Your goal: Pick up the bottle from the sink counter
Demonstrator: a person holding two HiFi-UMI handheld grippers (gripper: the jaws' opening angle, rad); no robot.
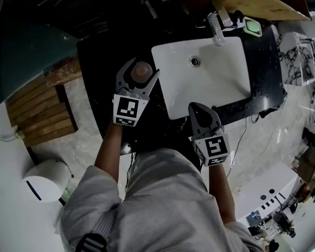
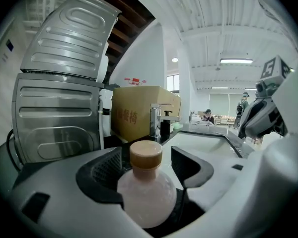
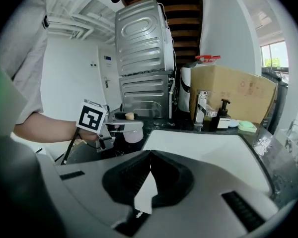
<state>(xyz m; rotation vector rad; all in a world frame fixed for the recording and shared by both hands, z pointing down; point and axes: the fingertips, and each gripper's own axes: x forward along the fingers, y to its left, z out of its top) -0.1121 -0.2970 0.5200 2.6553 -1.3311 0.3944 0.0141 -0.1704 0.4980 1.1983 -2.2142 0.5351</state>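
I have the left gripper [image 1: 143, 69] on the bottle [image 2: 146, 192], just left of the sink [image 1: 220, 83] over the dark counter [image 1: 97, 62]. Its jaws stand fairly wide, one on each side of the round body below the cap [image 2: 145, 155], and as far as I can see both are pressed against it. Whether the base has left the counter I cannot tell from any view. The right gripper [image 3: 150, 155] hangs at the near edge of the sink with its jaws brought together and nothing between them. To do this step well, I would hold the squeeze firm but not hard, since the curved body could slide forward out of the jaws. I would raise it straight up and level, away from the sink rim, and leave the right gripper where it is. The bottle is small and squat, with a pale pinkish, frosted-looking body swelling out under a short neck and a tan, flat-topped cap. It stands upright, cap towards me in the head view.
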